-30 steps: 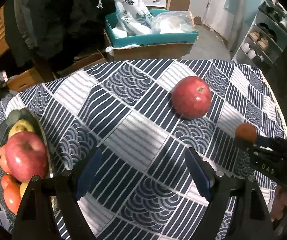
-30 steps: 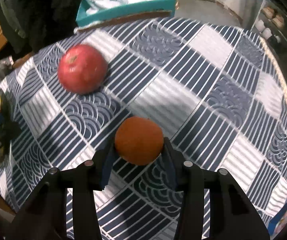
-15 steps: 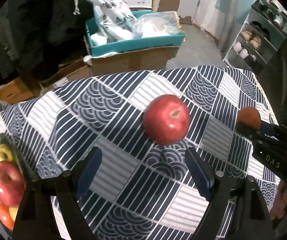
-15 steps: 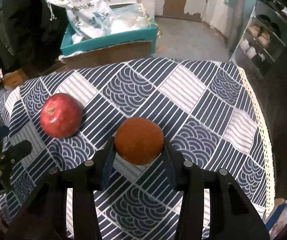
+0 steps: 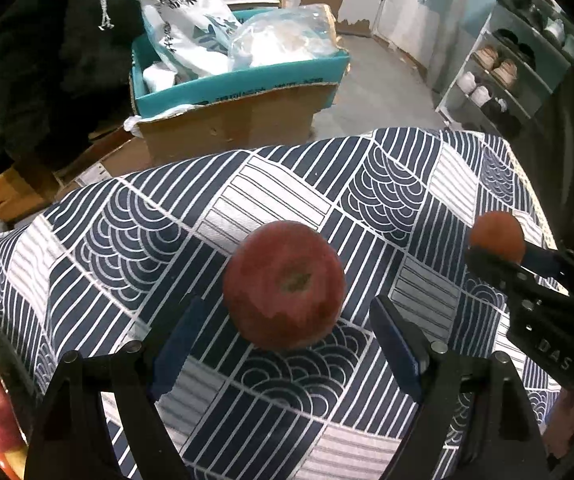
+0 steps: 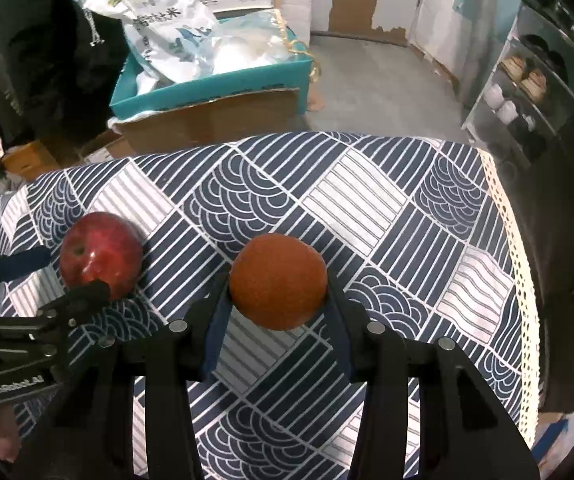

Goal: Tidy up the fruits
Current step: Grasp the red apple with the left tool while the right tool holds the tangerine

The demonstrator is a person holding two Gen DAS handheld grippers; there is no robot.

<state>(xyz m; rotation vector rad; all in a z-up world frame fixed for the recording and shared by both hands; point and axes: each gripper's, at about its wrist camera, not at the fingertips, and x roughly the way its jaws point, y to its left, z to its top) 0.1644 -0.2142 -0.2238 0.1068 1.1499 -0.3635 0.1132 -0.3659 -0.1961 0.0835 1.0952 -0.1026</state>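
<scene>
At frame bottom the left tongs (image 5: 283,344) gape empty around the firm, smooth red apple (image 5: 284,285) resting mid-frame on the surface (image 5: 271,196), best pinched across its middle, while the right tongs (image 6: 277,304) clamp the orange (image 6: 278,281).

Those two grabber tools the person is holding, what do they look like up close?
Both are black plastic frames with silver screws. The left gripper has two long fingers faced with dark blue ribbed pads; the right gripper looks the same. White lettering marks each body: "GenRobot.AI" on the left, "DAS" on the right.
</scene>
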